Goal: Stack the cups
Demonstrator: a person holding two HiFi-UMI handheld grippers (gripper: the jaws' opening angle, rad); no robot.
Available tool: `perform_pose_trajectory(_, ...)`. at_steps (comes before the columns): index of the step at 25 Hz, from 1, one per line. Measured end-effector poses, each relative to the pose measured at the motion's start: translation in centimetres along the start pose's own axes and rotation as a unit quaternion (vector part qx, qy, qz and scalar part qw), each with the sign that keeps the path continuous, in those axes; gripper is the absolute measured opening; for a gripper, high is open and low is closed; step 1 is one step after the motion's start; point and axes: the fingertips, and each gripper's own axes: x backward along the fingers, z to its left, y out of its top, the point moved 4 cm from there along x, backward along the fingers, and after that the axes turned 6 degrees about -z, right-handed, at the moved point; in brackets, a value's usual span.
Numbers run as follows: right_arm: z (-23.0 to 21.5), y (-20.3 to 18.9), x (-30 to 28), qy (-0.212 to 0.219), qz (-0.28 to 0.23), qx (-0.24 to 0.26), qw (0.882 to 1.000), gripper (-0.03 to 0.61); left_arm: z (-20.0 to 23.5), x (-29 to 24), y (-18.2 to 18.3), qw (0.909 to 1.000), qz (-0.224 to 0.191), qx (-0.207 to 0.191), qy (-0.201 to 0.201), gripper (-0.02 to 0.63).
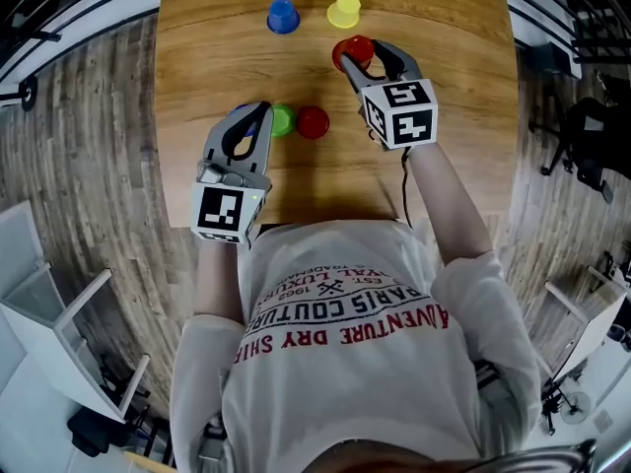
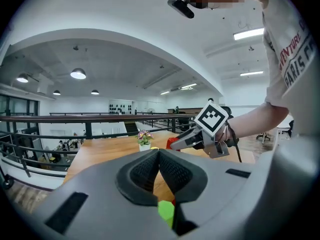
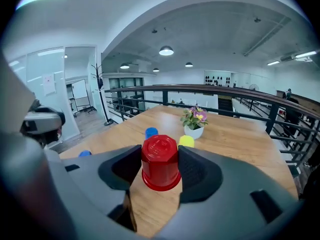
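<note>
The right claw (image 3: 160, 170) is closed on an upturned red cup (image 3: 160, 156), its pads pressed against the cup's sides, over the far half of the wooden counter (image 1: 444, 28). The left claw (image 1: 258, 112) has its tips together with nothing between them, just beside a green cup (image 1: 283, 119). A second red cup (image 1: 313, 122) sits right next to the green one. A blue cup (image 1: 283, 16) and a yellow cup (image 1: 344, 11) stand farther off, near a small flower pot (image 3: 194, 130).
</note>
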Motion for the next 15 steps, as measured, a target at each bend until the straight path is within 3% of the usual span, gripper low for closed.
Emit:
perform_pose_trajectory(4,5.1,0.8,1.1,0.033,-0.008,-0.014,0.999,0.241,1.5,3.0,-0.4,1.0,-0.005,0.003,0.003,0.015)
perform_pose_trajectory(10,12.8,0.7,1.8,0.09,-0.006,0.008,0.996,0.242,3.3,6.9,-1.1,0.9999,-0.011,0.009,0.003,0.015)
perform_pose_trajectory(15,17.1,-0.3,1.0,0.107,0.01,0.02,0.994,0.241,5.2,9.5,-2.0,0.9998,-0.009,0.014,0.006,0.015)
